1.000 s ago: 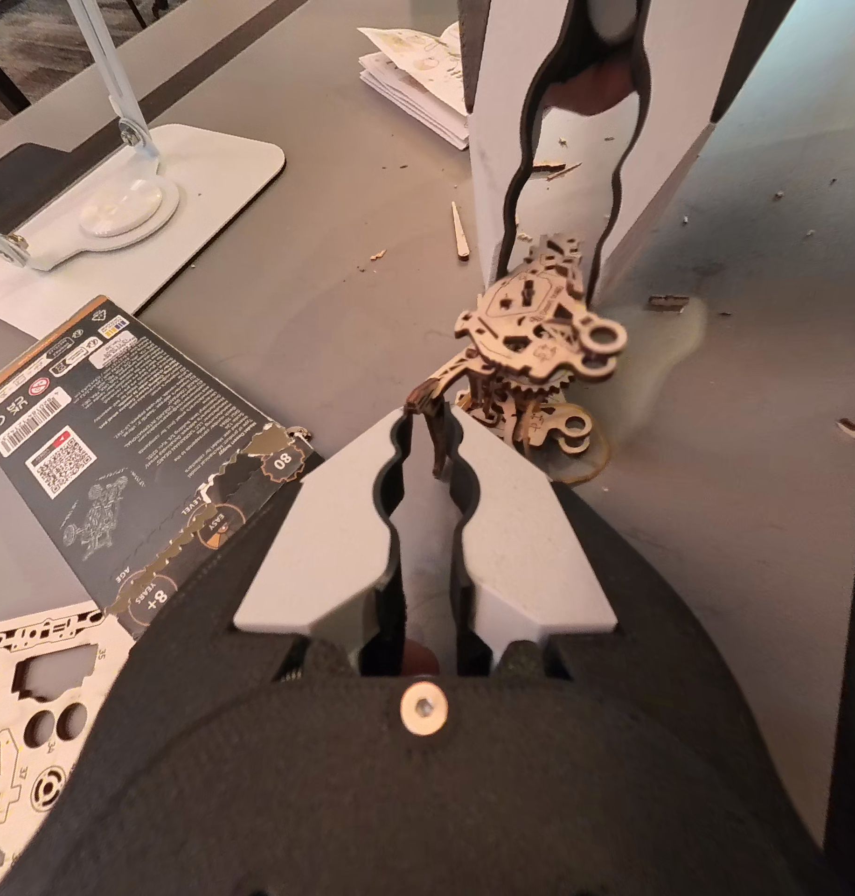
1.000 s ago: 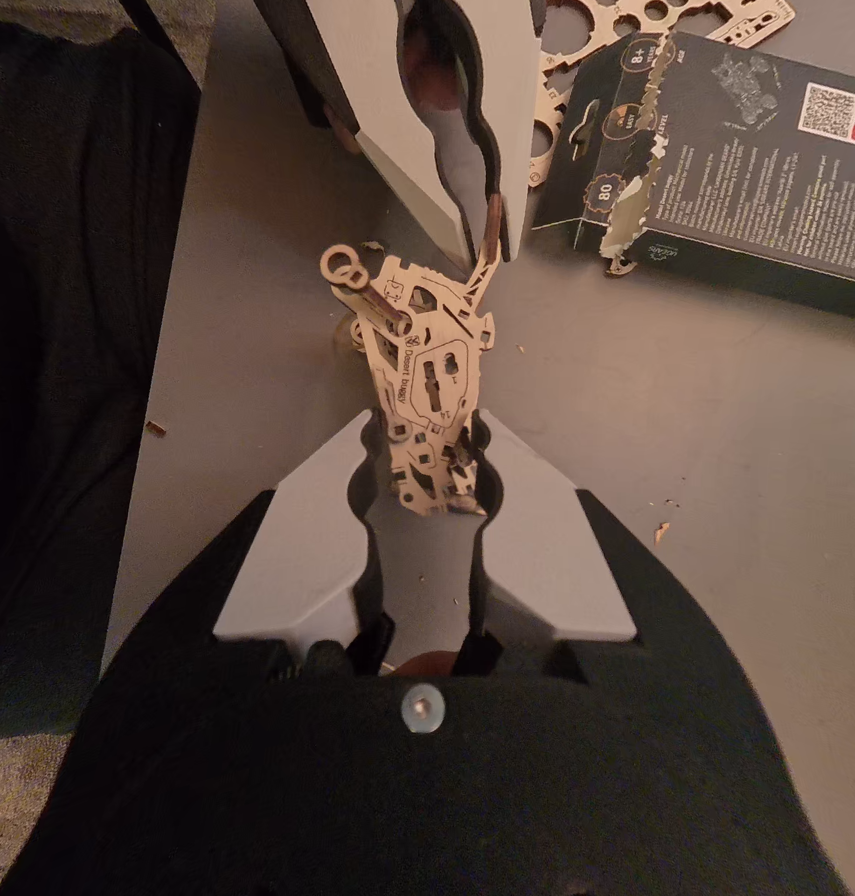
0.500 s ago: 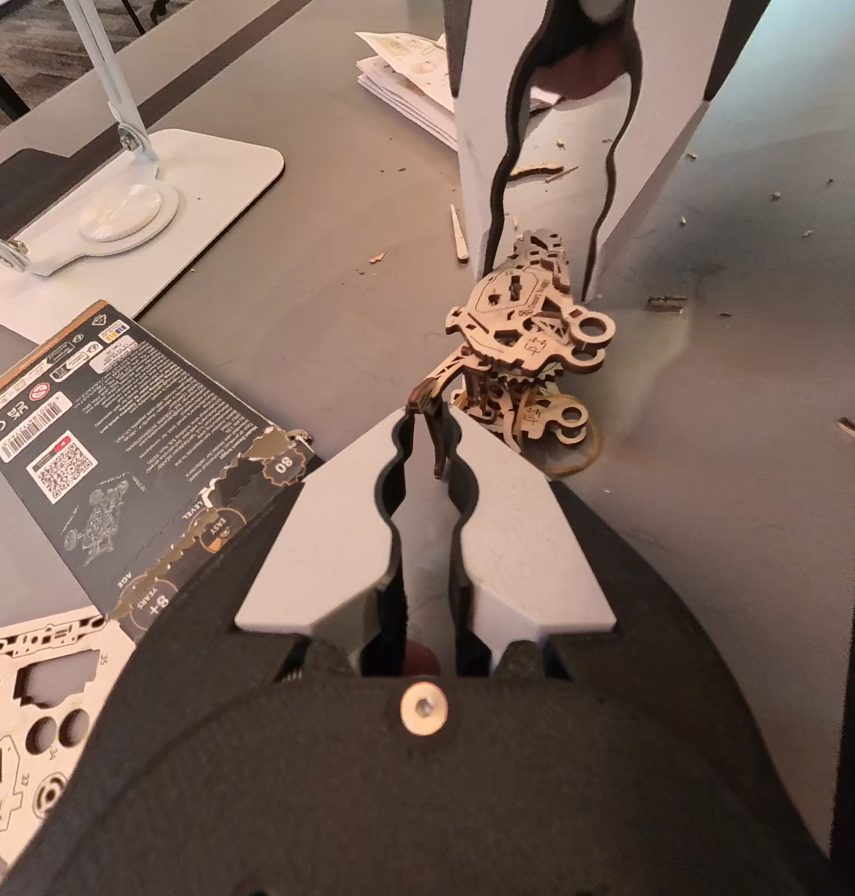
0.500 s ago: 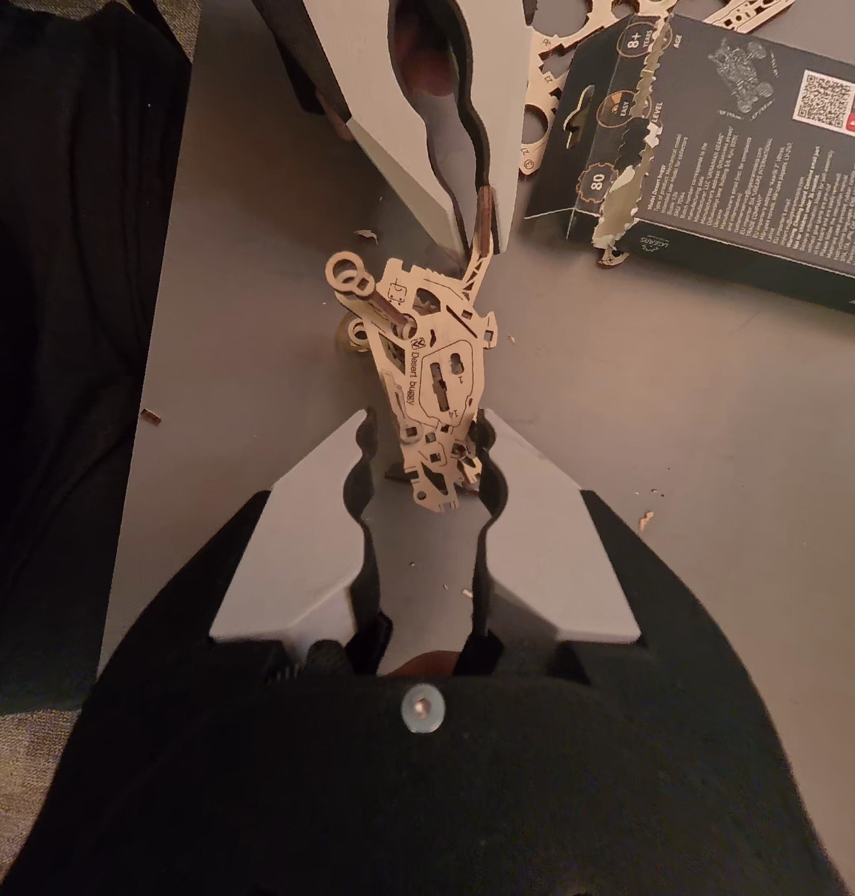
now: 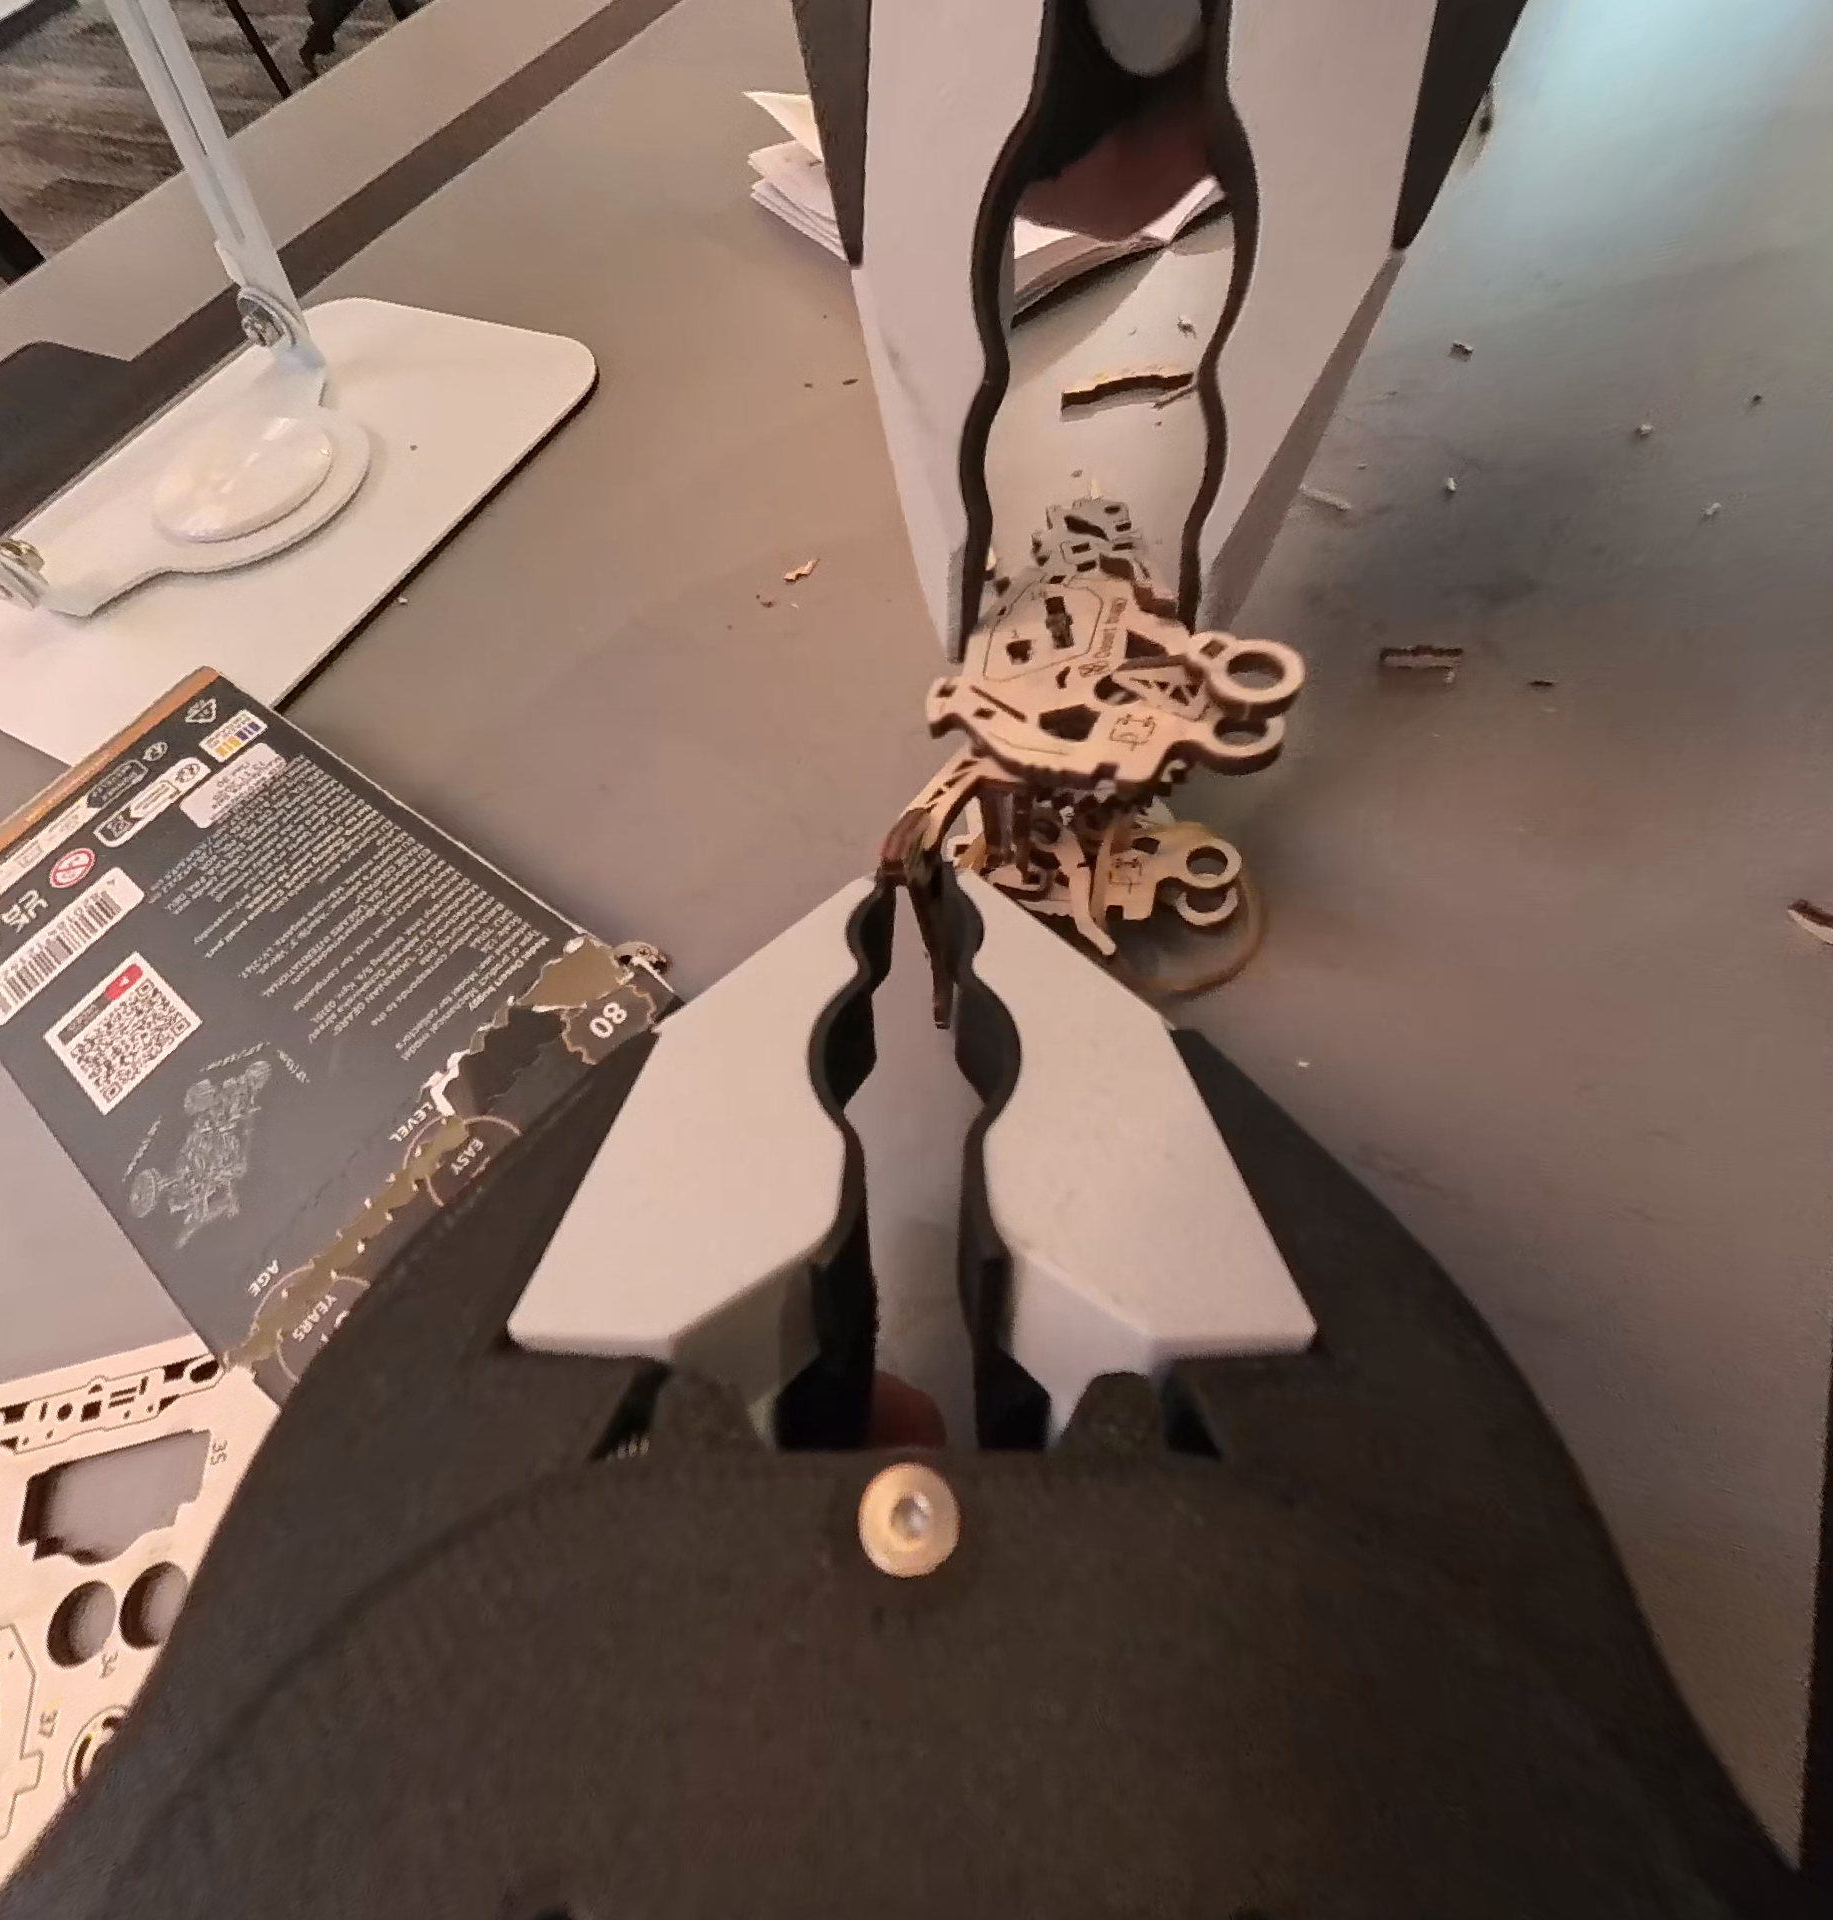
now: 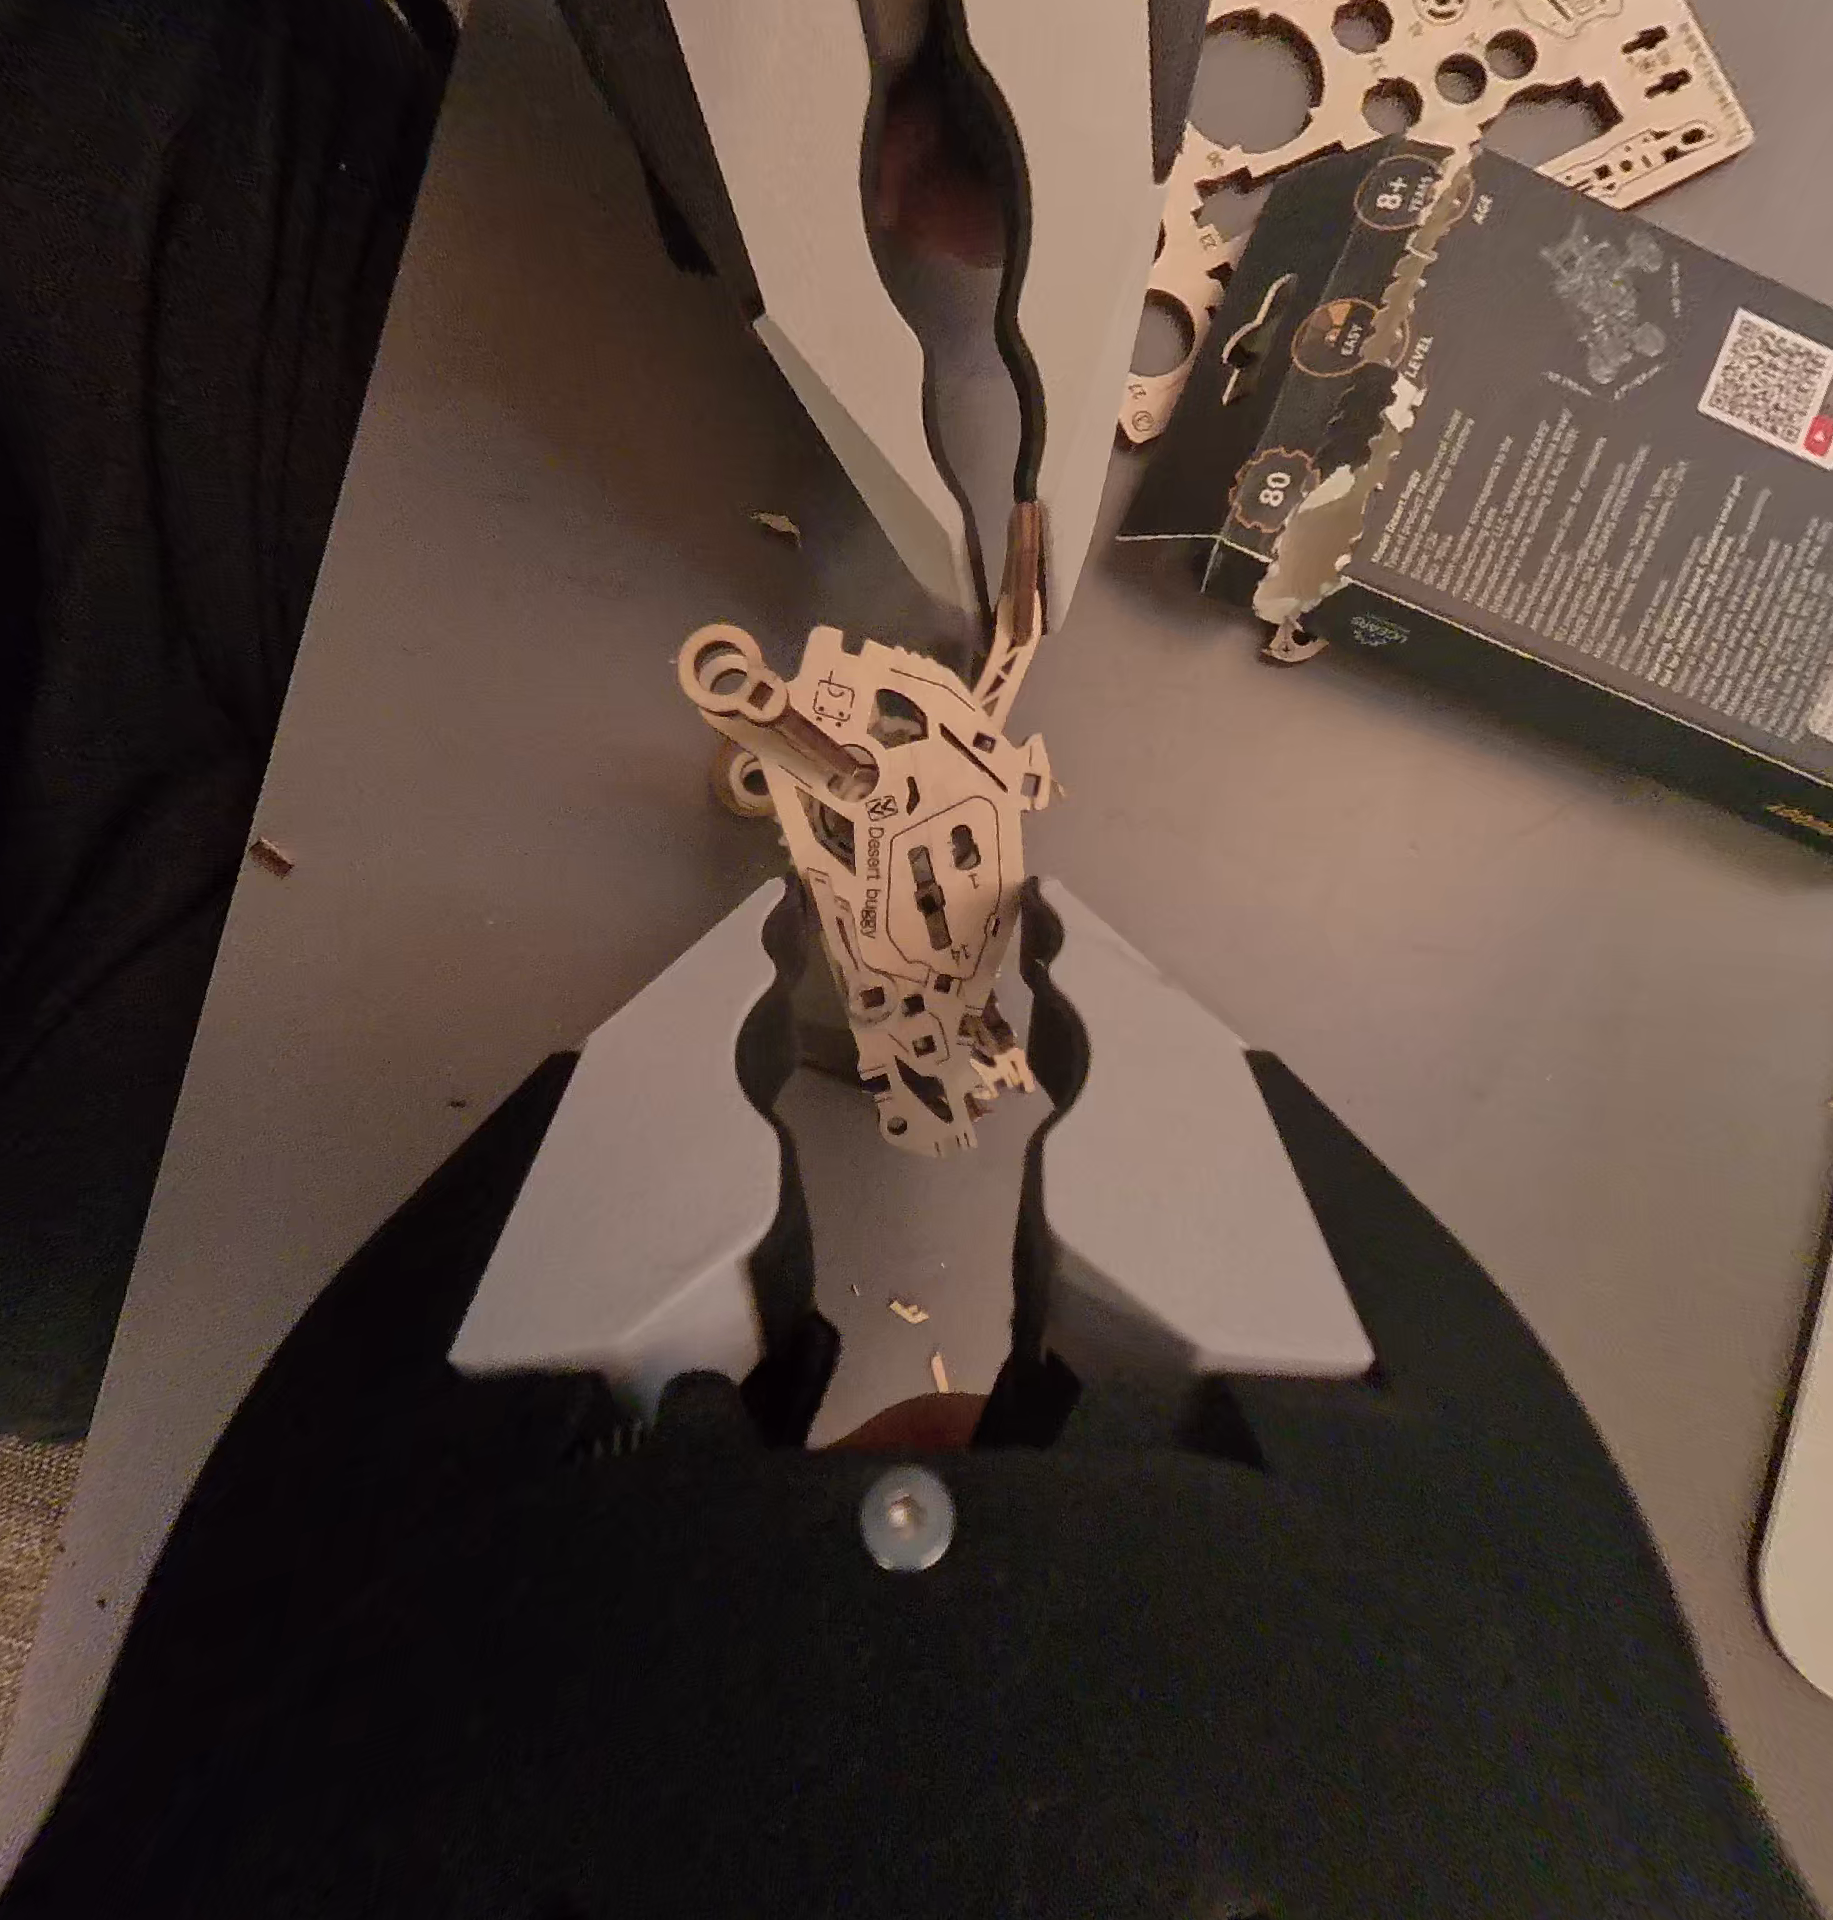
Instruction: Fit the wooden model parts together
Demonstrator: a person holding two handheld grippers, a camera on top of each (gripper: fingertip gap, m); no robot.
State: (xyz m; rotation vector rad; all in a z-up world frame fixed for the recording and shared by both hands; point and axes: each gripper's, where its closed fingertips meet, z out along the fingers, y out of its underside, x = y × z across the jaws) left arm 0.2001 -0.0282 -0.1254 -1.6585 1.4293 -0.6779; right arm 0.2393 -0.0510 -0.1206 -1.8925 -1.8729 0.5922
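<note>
The wooden model (image 5: 1088,707) is a small laser-cut assembly with gears and ring ends, held just above the grey table (image 5: 683,675). My left gripper (image 5: 917,909) is shut on a thin wooden strut (image 5: 933,935) that sticks out of the model's lower end. My right gripper (image 6: 907,914) is shut on the model's flat body plate (image 6: 922,883). In the left wrist view the right gripper (image 5: 1083,613) comes in from the top. In the right wrist view the left gripper (image 6: 1005,608) pinches the strut (image 6: 1021,561) from the top.
A torn black box (image 5: 216,987) and a punched wooden part sheet (image 5: 50,1507) lie left; both show in the right wrist view, box (image 6: 1618,520) and sheet (image 6: 1411,94). A white lamp base (image 5: 268,447), paper booklets (image 5: 787,156) and wood scraps (image 5: 1421,657) lie around. Dark cloth (image 6: 112,623) borders the table. The left gripper's tips are roughly 5 centimeters from the right gripper's.
The model and the right gripper have shifted slightly left and nearer in the left wrist view. Both grippers keep their holds.
</note>
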